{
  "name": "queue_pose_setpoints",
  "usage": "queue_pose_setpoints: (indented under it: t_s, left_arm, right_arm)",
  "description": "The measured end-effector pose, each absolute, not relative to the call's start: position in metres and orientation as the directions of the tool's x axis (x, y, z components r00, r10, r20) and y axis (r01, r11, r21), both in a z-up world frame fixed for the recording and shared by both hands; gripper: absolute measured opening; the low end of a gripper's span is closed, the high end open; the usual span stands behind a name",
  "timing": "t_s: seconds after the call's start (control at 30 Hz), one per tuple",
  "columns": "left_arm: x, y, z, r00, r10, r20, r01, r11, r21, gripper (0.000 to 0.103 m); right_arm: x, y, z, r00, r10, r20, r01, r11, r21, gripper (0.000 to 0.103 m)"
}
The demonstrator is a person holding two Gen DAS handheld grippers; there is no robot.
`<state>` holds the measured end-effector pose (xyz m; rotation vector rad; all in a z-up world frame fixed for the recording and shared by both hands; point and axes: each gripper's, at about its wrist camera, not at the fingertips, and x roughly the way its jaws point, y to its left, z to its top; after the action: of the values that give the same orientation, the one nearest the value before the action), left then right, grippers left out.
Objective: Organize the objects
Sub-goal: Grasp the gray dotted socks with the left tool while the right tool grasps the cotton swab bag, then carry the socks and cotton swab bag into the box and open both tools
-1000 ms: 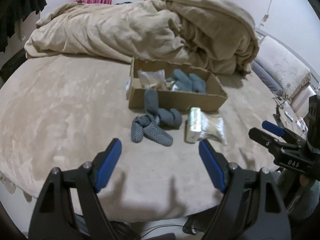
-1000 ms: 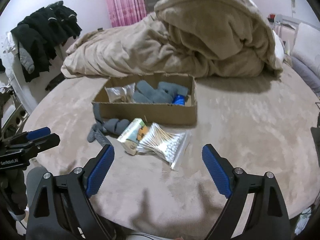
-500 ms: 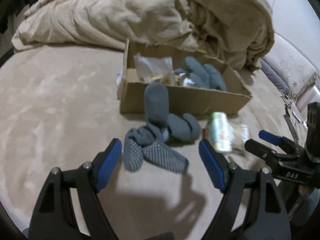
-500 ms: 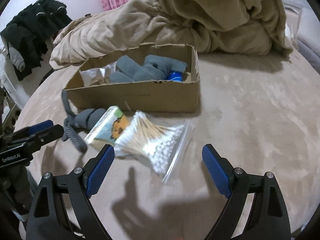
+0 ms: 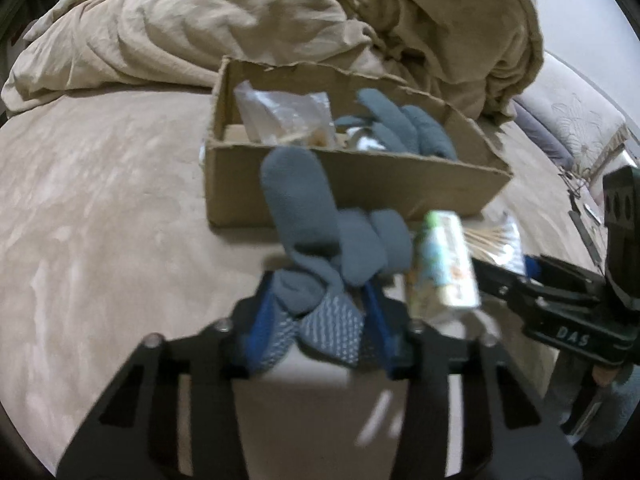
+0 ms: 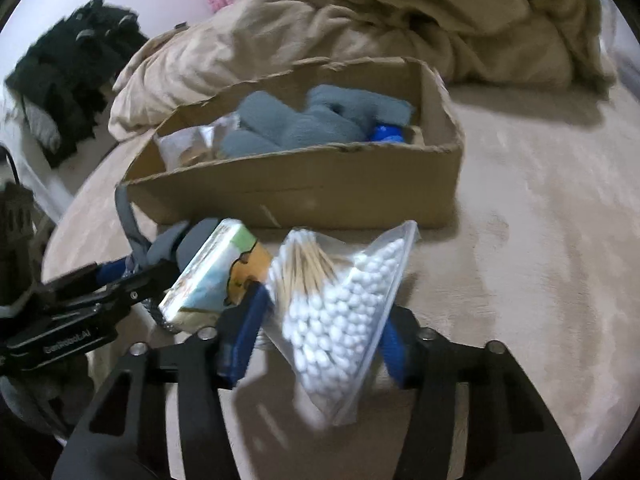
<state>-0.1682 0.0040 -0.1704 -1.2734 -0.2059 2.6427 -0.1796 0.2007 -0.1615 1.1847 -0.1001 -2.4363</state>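
Observation:
Grey socks (image 5: 320, 240) lie on the beige bed in front of a cardboard box (image 5: 352, 184). My left gripper (image 5: 318, 320) is closing, and its blue pads squeeze the dotted soles of the socks. A clear bag of cotton swabs (image 6: 336, 308) stands pinched between the blue pads of my right gripper (image 6: 320, 336), which is closing too. A pack of tissues (image 6: 212, 280) lies between socks and bag, touching the right gripper's left finger. The same pack (image 5: 444, 260) shows in the left wrist view, with the swab bag (image 5: 496, 240) behind it.
The box (image 6: 304, 192) holds more grey socks (image 6: 304, 124), a clear bag (image 5: 280, 116) and a blue item (image 6: 386, 132). A heaped beige duvet (image 5: 280, 20) lies behind it. Dark clothes (image 6: 68, 64) hang at far left. Bare bedcover (image 6: 540, 220) stretches to the right.
Both grippers came down and forward to the items in front of the box. Their jaws went from wide open to closed in, the left on the socks, the right on the swab bag.

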Motion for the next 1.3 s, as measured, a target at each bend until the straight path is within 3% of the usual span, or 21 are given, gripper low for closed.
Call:
queue_pose_setpoints:
  t_s: [0.03,0.23,0.8,1.07,1.3]
  left_arm:
    - [-0.164,0.006,-0.169,-0.61,0.237,-0.756,-0.121,-0.971,-0.206,0.03]
    - [-0.142,0.011,-0.155,-0.625,0.239,-0.743,-0.125,-0.97,-0.208,0.027]
    - [-0.093,-0.003,-0.057,-0.737,0.254,-0.626,-0.136,-0.964,-0.23,0.027]
    - [-0.091,-0.008,-0.004,-0.779,0.263,-0.569,-0.148,-0.959,-0.241,0.027]
    - [-0.116,-0.009,0.011,-0.798,0.26,-0.543,-0.151,-0.96,-0.237,0.027]
  right_arm:
    - [-0.178,0.2,-0.159,-0.548,-0.404,-0.733,0.343,-0.907,0.243,0.044]
    - [-0.163,0.212,-0.145,-0.578,-0.375,-0.725,0.304,-0.923,0.236,0.041]
    - [-0.108,0.239,-0.049,-0.695,-0.379,-0.611,0.333,-0.923,0.194,0.041]
    - [-0.11,0.235,-0.005,-0.742,-0.406,-0.534,0.377,-0.911,0.168,0.041]
    - [-0.135,0.231,0.013,-0.766,-0.409,-0.497,0.393,-0.909,0.142,0.041]
